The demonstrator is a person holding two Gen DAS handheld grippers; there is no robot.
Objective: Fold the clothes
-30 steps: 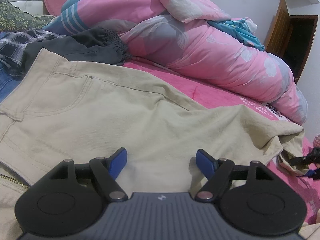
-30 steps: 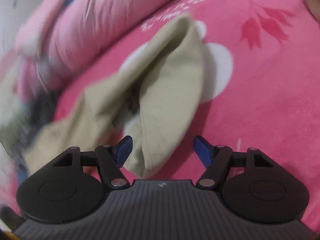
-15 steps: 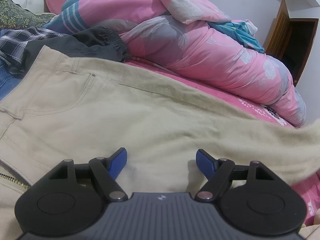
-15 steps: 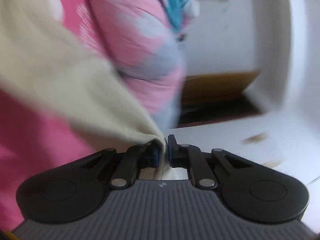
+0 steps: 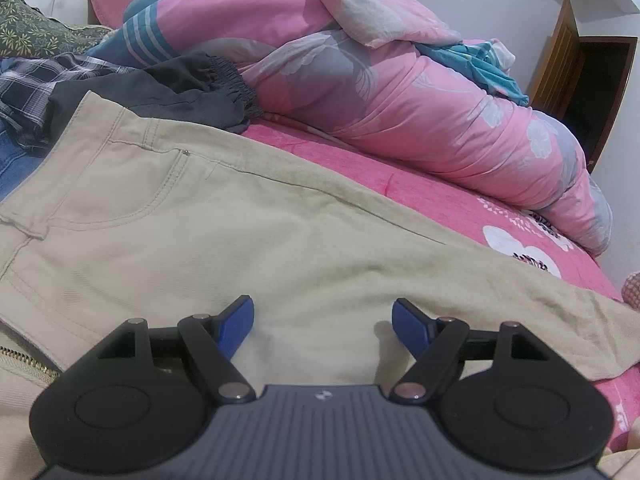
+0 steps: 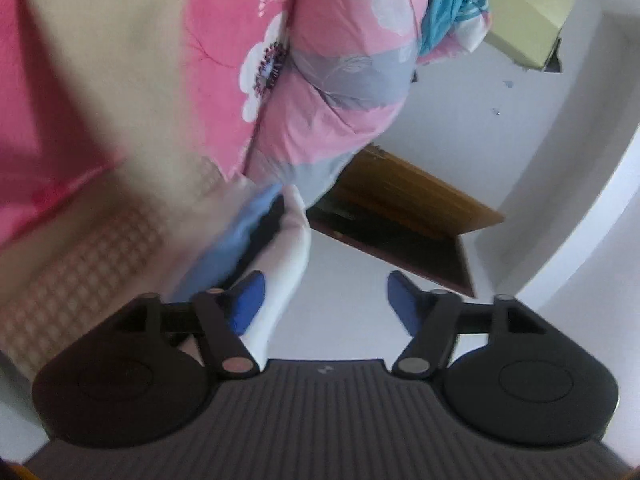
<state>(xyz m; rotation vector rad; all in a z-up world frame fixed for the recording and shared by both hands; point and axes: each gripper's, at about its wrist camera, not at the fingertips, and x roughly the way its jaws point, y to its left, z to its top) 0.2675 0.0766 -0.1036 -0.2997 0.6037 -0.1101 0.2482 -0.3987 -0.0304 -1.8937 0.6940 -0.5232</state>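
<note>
Your left gripper (image 5: 323, 317) hovers spread over the beige trousers (image 5: 200, 240) on the bed; your right gripper (image 6: 325, 300), pinching the leg half a second ago, is opening, empty.

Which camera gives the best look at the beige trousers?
The left wrist view: the beige trousers lie spread across the pink bedsheet, pocket and waistband sharp. The right wrist view shows only a blurred beige strip of them.

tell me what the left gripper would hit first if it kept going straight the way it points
Most likely the beige cotton trousers spread on the bed: the open left gripper angles down right over that cloth, with nothing between.
</note>
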